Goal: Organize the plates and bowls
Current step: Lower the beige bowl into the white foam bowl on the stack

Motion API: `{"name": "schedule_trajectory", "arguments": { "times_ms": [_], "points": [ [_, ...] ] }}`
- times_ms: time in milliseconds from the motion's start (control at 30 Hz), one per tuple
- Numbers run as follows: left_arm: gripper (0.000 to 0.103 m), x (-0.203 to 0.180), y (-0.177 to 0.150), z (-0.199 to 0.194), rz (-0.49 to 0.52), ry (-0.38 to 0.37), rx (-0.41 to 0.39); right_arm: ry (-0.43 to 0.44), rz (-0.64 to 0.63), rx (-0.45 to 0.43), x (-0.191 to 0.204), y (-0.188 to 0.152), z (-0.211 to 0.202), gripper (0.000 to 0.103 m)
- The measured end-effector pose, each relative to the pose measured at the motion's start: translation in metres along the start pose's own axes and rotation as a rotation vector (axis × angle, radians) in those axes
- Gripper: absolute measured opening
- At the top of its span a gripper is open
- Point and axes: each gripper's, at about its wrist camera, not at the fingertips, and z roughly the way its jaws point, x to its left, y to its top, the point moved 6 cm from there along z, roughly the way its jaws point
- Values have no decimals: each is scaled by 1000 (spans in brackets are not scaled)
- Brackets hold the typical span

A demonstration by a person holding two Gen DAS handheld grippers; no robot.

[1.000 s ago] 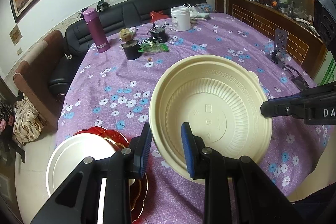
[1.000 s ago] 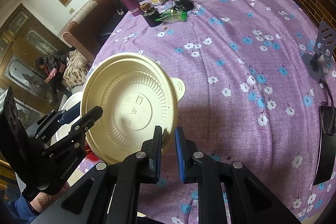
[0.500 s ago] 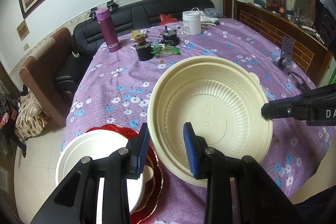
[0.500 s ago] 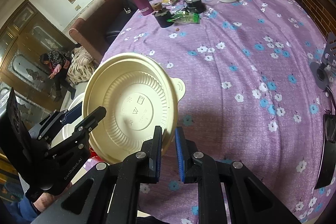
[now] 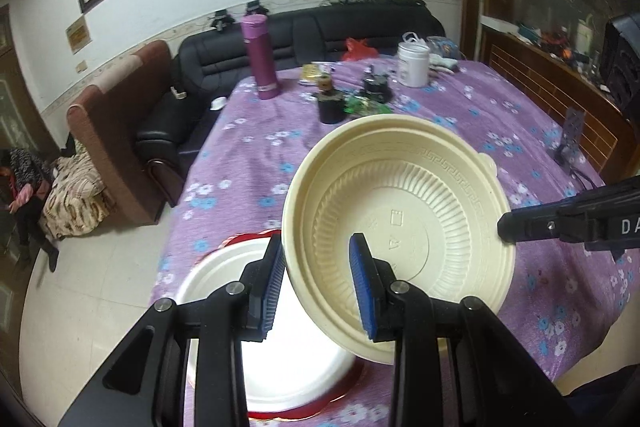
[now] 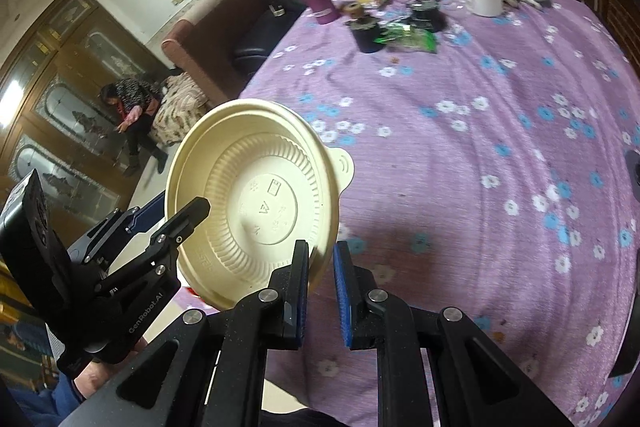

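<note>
Cream ribbed bowl with key-pattern rim and small tab, tilted, gripped between left gripper jaws at one edge and right gripper jaws opposite, above white plate.

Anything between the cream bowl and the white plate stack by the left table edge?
Nothing visible. The cream bowl, held by both the left gripper and right gripper, hangs tilted just right of the white plate on the red plate; no object lies between them.
</note>
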Motion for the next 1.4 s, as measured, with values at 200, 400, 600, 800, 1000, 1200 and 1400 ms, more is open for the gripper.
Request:
{"name": "schedule_trajectory", "arguments": {
  "times_ms": [200, 400, 600, 800, 1000, 1200, 1400],
  "points": [
    [34, 35, -8, -10, -54, 45, 0, 45, -32, 38, 32, 7, 19, 15],
    [34, 68, -24, -9, -94, 94, 33, 85, -54, 98, 62, 6, 50, 15],
    [34, 88, -40, -3, -122, 109, 67, 106, -66, 149, 77, 0, 75, 15],
    [34, 94, -46, 7, -131, 101, 92, 107, -63, 179, 82, -3, 90, 15],
    [34, 93, -51, 21, -122, 88, 126, 99, -34, 215, 79, -8, 100, 15],
    [34, 93, -53, 28, -114, 85, 143, 102, 1, 241, 72, -10, 109, 16],
    [34, 94, -58, 33, -116, 82, 153, 103, 5, 248, 71, -10, 113, 16]
  ]
}}
